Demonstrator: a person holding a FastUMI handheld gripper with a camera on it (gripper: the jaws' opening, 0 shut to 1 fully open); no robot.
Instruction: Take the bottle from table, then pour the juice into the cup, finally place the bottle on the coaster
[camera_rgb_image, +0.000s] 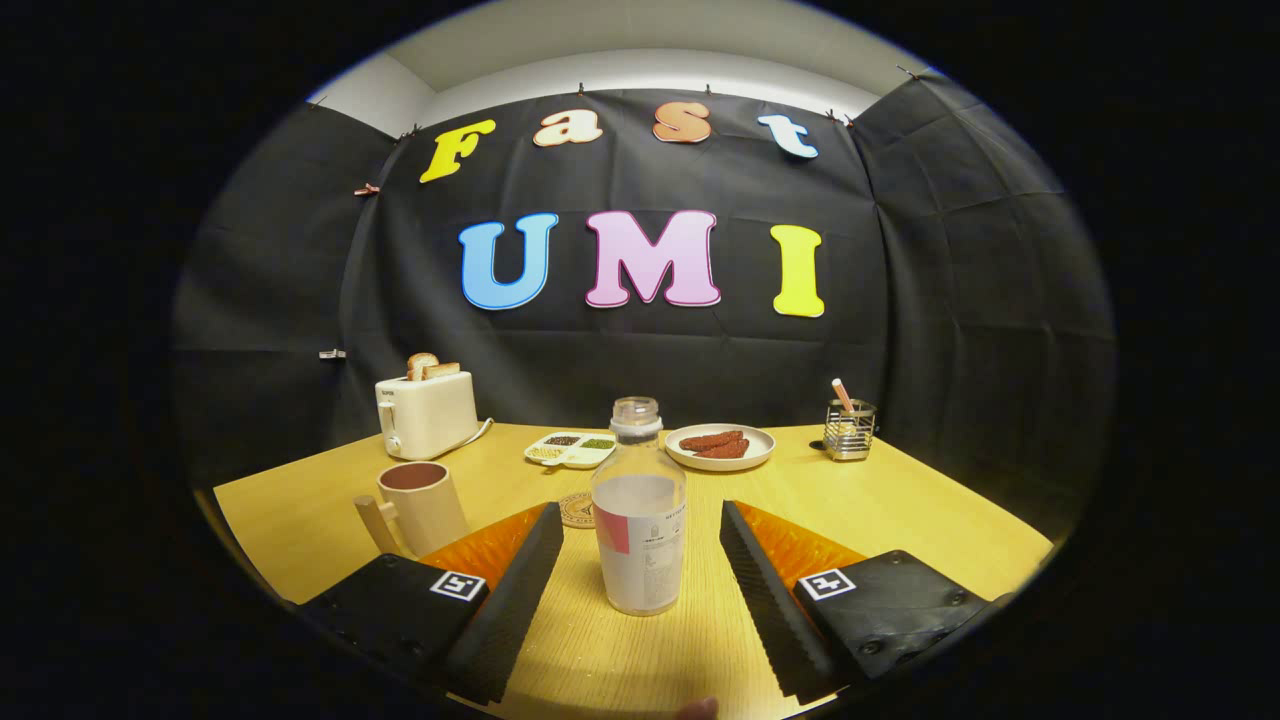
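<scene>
Between the released tongs (640, 545) stands the bottle (638, 520); cup (422, 505) beside, coaster (578, 510) behind.

Coaster (578, 510) partly hidden behind bottle (638, 520).

Bright overhead light, ceiling strip glowing above dark cloth. Desk (900, 500) evenly lit, sharp focus throughout. Soft shadows beneath gripper (640, 520) fingers. Strong fisheye bowing at edges, rim darkening.
</scene>
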